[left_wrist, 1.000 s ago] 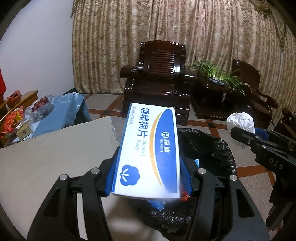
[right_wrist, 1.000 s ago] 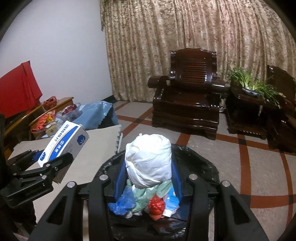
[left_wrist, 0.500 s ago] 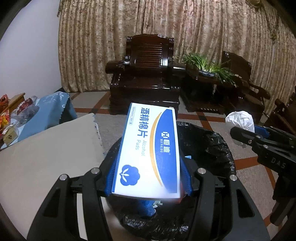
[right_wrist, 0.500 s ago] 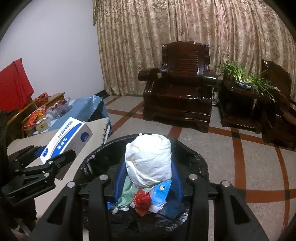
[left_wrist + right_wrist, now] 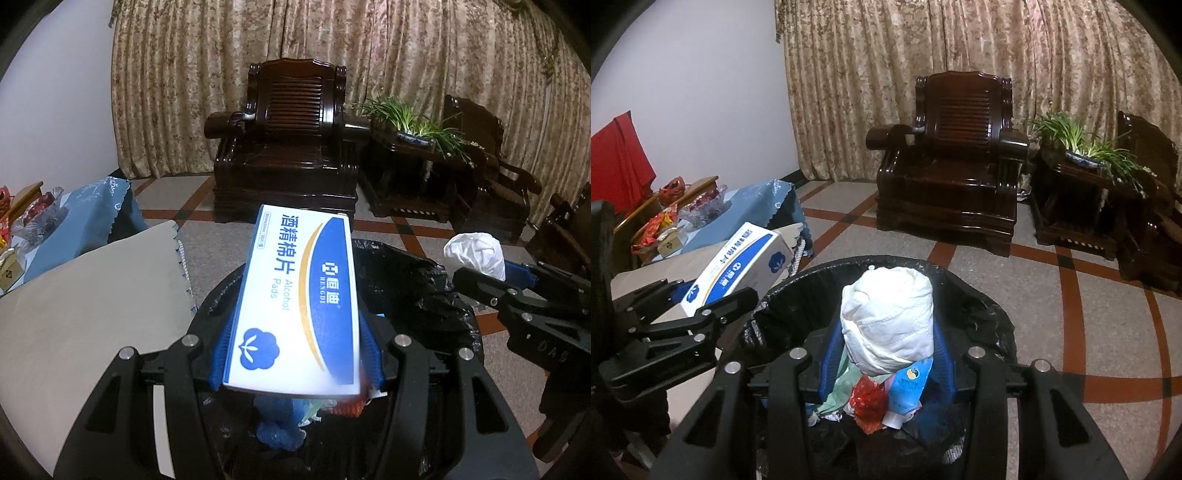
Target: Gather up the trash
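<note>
Above the black-lined trash bin [image 5: 960, 295], both claws held trash ready for release. The left claw [image 5: 295, 354] was clamped on an alcohol pad box [image 5: 299, 302], its blue pads pressing the two long sides near the box's near end, with the far end projecting freely over the bin mouth. The right claw [image 5: 886, 354] was closed at a narrower setting on a crumpled white wad [image 5: 888, 317], apparently tissue or paper, gripped about its lower half.

Handling assessment: the box appeared to be thin cardboard, light and fairly stiff along its length; excess squeeze across the long sides could cave in the panels. The glossy print may be slippery, so a grip low on the sides near one end was suitable. The wad appeared soft, very light and compressible; it could cling to a pad on release.

Clearance: the bin liner rim [image 5: 436, 273] was loose and uneven, and could snag a claw. The bin already contained red, blue and green scraps [image 5: 871, 398], yet open room remained above them. A grey-covered surface [image 5: 92, 302] lay just left of the bin, its scalloped edge close to the rim. To the right, bare tiled floor [image 5: 1071, 302] was open. The two claws sat near each other, without touching.
</note>
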`<move>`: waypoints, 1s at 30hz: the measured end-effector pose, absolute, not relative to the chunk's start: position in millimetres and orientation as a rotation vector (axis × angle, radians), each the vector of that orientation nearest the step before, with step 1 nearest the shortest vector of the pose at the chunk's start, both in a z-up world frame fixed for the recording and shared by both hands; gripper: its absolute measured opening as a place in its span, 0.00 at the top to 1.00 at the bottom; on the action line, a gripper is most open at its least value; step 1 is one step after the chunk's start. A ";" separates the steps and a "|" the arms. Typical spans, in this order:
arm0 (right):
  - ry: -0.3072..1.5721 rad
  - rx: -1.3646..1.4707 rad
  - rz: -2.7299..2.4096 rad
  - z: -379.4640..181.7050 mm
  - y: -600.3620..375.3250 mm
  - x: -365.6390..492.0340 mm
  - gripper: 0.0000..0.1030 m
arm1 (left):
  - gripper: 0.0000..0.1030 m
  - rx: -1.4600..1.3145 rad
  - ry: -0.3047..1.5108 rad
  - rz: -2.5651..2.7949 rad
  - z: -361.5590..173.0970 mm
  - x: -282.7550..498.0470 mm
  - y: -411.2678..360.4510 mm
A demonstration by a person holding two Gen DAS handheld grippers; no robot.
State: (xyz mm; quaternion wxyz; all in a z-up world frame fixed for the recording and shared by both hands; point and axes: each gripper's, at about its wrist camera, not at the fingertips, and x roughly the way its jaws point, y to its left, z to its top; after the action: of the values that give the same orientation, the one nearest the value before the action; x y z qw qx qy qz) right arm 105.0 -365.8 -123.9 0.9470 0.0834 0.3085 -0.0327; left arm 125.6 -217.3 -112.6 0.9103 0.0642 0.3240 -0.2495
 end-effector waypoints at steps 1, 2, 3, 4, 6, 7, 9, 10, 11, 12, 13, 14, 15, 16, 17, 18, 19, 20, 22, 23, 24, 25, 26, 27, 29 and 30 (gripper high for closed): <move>0.630 0.170 -0.068 -125.4 -365.8 106.9 0.58 | 0.47 0.132 0.669 -0.514 -113.3 127.7 -218.4; 0.632 0.170 -0.068 -126.2 -366.1 108.4 0.58 | 0.47 0.130 0.670 -0.515 -113.1 128.0 -218.3; 0.633 0.169 -0.068 -127.2 -366.3 109.8 0.58 | 0.47 0.128 0.672 -0.515 -113.6 129.8 -219.0; 0.635 0.168 -0.069 -128.1 -366.3 110.8 0.58 | 0.47 0.128 0.673 -0.514 -115.0 131.6 -220.2; 0.639 0.167 -0.071 -130.5 -367.4 113.3 0.57 | 0.47 0.129 0.676 -0.518 -116.3 134.5 -220.3; 0.643 0.166 -0.071 -131.9 -367.8 114.6 0.54 | 0.47 0.128 0.678 -0.521 -117.9 136.1 -221.5; 0.657 0.155 -0.082 -136.0 -368.9 117.5 0.43 | 0.46 0.123 0.690 -0.535 -119.0 139.8 -221.9; 0.660 0.151 -0.094 -136.6 -370.4 117.8 0.33 | 0.42 0.118 0.700 -0.546 -120.2 141.7 -222.3; 0.663 0.147 -0.109 -137.4 -371.5 117.8 0.29 | 0.37 0.114 0.705 -0.550 -120.6 142.7 -220.9; 0.663 0.147 -0.120 -137.6 -372.4 116.8 0.21 | 0.29 0.109 0.707 -0.553 -120.1 144.1 -219.2; 0.661 0.149 -0.120 -137.3 -373.0 115.3 0.18 | 0.27 0.098 0.702 -0.556 -119.1 143.9 -216.0; 0.660 0.149 -0.122 -136.7 -372.4 113.7 0.15 | 0.26 0.094 0.699 -0.554 -117.7 143.7 -212.9; 0.658 0.145 -0.126 -135.5 -371.4 111.0 0.08 | 0.25 0.093 0.698 -0.551 -116.7 143.4 -210.5; 0.654 0.143 -0.124 -134.1 -370.4 108.8 0.06 | 0.22 0.091 0.698 -0.548 -114.8 142.3 -206.7; 0.654 0.142 -0.121 -132.8 -369.2 107.6 0.06 | 0.20 0.089 0.695 -0.546 -112.8 140.9 -202.5; 0.655 0.144 -0.116 -130.7 -367.9 106.0 0.06 | 0.17 0.090 0.690 -0.540 -110.2 138.7 -197.1; 0.656 0.146 -0.114 -128.5 -366.3 104.4 0.06 | 0.14 0.093 0.686 -0.531 -107.8 136.6 -192.9; 0.656 0.150 -0.112 -126.6 -367.0 104.2 0.06 | 0.13 0.099 0.681 -0.519 -105.2 133.3 -187.6; 0.651 0.173 -0.097 -119.8 -364.7 100.5 0.06 | 0.11 0.109 0.677 -0.489 -99.7 127.0 -174.6; 0.646 0.184 -0.089 -116.1 -362.0 98.1 0.06 | 0.10 0.111 0.676 -0.474 -96.1 123.7 -168.5; 0.639 0.195 -0.081 -111.0 -357.5 95.0 0.06 | 0.10 0.110 0.675 -0.458 -93.1 119.1 -160.2; 0.635 0.198 -0.077 -108.3 -354.7 93.3 0.06 | 0.09 0.107 0.673 -0.445 -90.3 115.3 -152.6; 0.631 0.199 -0.073 -104.6 -350.5 90.7 0.06 | 0.09 0.105 0.670 -0.432 -87.3 110.9 -146.1; 0.627 0.200 -0.068 -101.0 -345.6 88.2 0.06 | 0.09 0.103 0.669 -0.421 -84.5 107.7 -140.8; 0.614 0.197 -0.052 -92.6 -332.8 81.5 0.06 | 0.09 0.089 0.669 -0.394 -79.9 98.0 -124.3; 0.611 0.193 -0.046 -88.8 -326.6 78.7 0.06 | 0.09 0.086 0.670 -0.386 -78.1 95.6 -119.4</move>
State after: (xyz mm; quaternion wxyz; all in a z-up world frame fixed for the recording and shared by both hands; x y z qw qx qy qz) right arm 78.7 -326.6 -88.8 0.9488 0.0949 0.3003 -0.0225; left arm 95.6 -119.4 -78.1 0.9252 0.0418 0.3268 -0.1883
